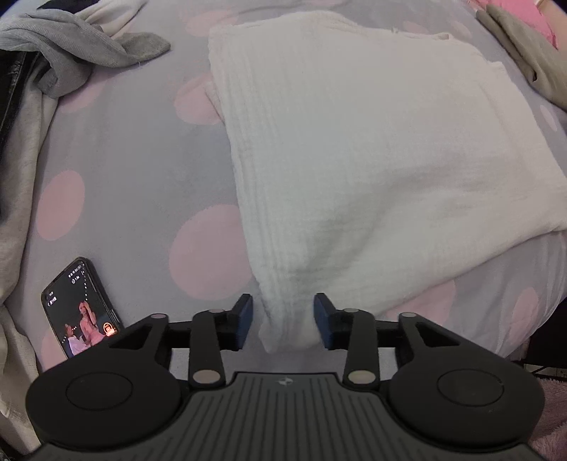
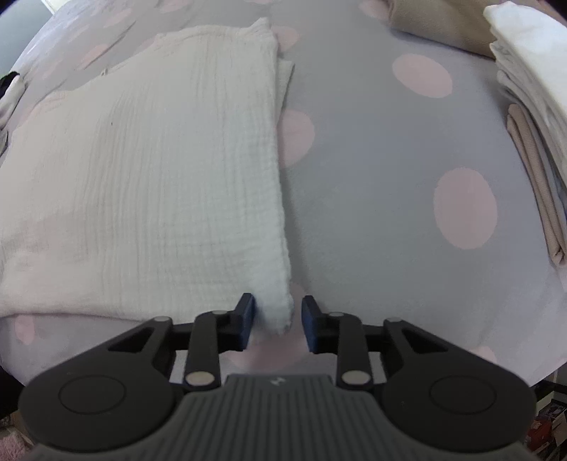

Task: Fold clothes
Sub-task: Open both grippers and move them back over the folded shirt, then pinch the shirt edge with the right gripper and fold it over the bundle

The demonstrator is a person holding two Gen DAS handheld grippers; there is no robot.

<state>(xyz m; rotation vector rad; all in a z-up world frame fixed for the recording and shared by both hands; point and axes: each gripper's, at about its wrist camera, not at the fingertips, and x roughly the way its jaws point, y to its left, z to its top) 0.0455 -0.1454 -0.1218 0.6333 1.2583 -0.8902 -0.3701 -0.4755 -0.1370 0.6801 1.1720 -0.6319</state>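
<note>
A white crinkled garment [image 1: 354, 149] lies folded flat on the grey bedsheet with pink dots [image 1: 134, 159]. Its near left corner hangs between the blue pads of my left gripper [image 1: 283, 321], whose jaws stand apart and do not press the cloth. In the right wrist view the same garment [image 2: 141, 184] fills the left half. Its near right corner sits between the pads of my right gripper [image 2: 278, 322], open too, with a clear gap on the right side of the corner. Both grippers point steeply down at the bed's near edge.
A phone [image 1: 79, 306] with a lit screen lies on the sheet left of my left gripper. Crumpled grey clothes [image 1: 71, 46] are heaped at the far left. A stack of folded white and beige clothes [image 2: 531, 134] sits at the right, with a beige piece [image 2: 443, 25] behind it.
</note>
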